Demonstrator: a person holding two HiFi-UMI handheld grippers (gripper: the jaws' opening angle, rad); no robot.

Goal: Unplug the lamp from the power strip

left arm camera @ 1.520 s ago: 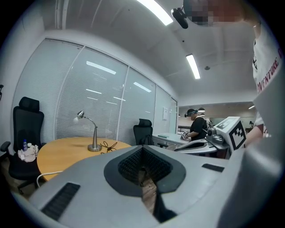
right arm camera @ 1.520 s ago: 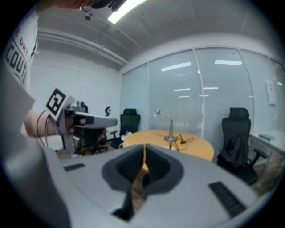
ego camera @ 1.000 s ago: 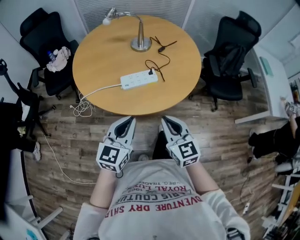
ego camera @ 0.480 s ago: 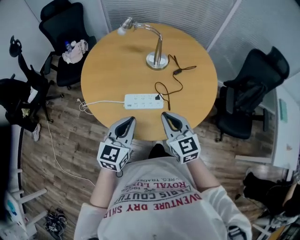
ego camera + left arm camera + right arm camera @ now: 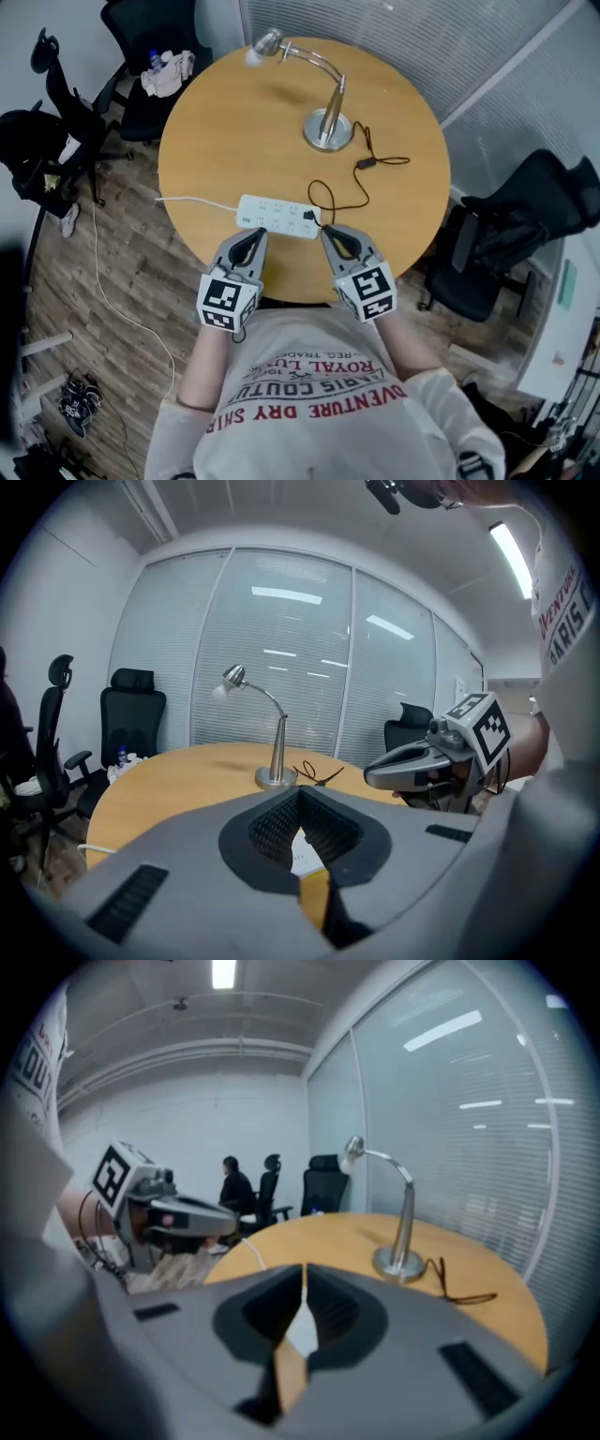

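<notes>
A silver desk lamp (image 5: 327,129) stands at the back of the round wooden table (image 5: 225,141). Its black cord (image 5: 366,165) loops forward to a black plug (image 5: 309,216) seated in the right end of the white power strip (image 5: 272,215). My left gripper (image 5: 252,236) and right gripper (image 5: 330,232) hover side by side over the table's near edge, just short of the strip. Both are shut and hold nothing. In the left gripper view the lamp (image 5: 275,754) rises beyond the shut left gripper (image 5: 299,797); the right gripper view shows the lamp (image 5: 402,1227) too.
The strip's white cable (image 5: 183,200) runs off the table's left edge onto the wood floor. A black chair (image 5: 159,66) carrying cloths stands at the back left, another chair (image 5: 525,230) at the right. A blinded glass wall (image 5: 422,37) runs behind the table. A person (image 5: 234,1190) sits far off.
The head view has swung and closed in on the table. The grippers, earlier over the floor before the table, now sit over its near edge right by the power strip. Jaws stay shut.
</notes>
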